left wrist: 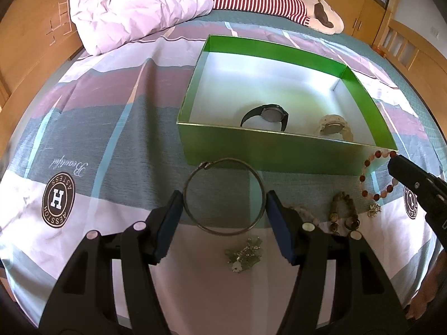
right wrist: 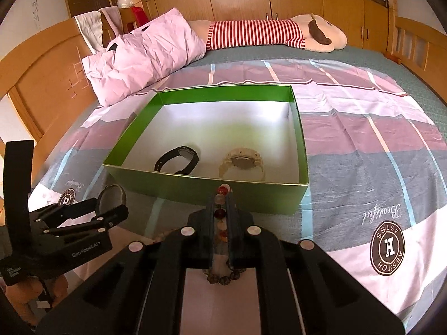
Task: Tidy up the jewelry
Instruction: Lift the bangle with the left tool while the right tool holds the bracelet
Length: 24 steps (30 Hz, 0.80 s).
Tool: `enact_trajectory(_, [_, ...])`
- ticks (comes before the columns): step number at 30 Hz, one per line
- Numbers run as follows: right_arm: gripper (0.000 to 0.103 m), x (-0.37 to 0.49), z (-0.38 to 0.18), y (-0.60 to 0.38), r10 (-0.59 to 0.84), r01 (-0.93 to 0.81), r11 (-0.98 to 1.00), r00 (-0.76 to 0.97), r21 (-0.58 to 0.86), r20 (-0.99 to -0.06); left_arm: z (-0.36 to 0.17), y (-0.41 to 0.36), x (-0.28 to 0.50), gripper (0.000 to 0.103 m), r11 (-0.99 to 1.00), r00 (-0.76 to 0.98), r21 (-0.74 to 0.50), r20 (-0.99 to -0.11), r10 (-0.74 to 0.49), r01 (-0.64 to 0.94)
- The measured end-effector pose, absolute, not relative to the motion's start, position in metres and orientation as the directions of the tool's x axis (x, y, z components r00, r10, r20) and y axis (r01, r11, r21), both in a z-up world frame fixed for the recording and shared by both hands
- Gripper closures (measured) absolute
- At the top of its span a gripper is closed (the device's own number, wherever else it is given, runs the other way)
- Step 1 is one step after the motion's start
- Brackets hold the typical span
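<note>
A green box (left wrist: 251, 148) (right wrist: 195, 187) lies open on the bed with a black watch (left wrist: 266, 114) (right wrist: 178, 157) and a cream watch (left wrist: 335, 128) (right wrist: 241, 163) inside. My left gripper (left wrist: 225, 206) is shut on a thin metal bangle (left wrist: 261, 184), gripping its two sides in front of the box; the bangle also shows in the right wrist view (right wrist: 111, 195). My right gripper (right wrist: 220, 215) is shut on a red and pink bead bracelet (right wrist: 220, 212) (left wrist: 368, 178), held near the box's front right corner.
On the bedspread lie a brown bead bracelet (left wrist: 345, 212) (right wrist: 223, 277), a green charm piece (left wrist: 245, 254) and a small pendant (left wrist: 374, 209). A pink pillow (right wrist: 145, 55) and a striped plush toy (right wrist: 268, 33) lie at the head of the bed.
</note>
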State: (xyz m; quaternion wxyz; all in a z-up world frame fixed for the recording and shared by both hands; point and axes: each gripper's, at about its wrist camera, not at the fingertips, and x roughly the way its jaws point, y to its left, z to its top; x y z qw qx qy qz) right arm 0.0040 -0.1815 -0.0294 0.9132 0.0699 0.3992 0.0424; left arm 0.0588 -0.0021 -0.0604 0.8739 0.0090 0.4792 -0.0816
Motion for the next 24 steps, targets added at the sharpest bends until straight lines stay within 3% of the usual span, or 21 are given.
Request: enact_trajectory(24, [0.096,0.005,-0.041,-0.168,0.126,-0.043,0.991,0.639,0.128,-0.759,-0.064,-0.007,0.058,0.041,0.984,0.513,-0.054,-0.848,-0.134,0.168])
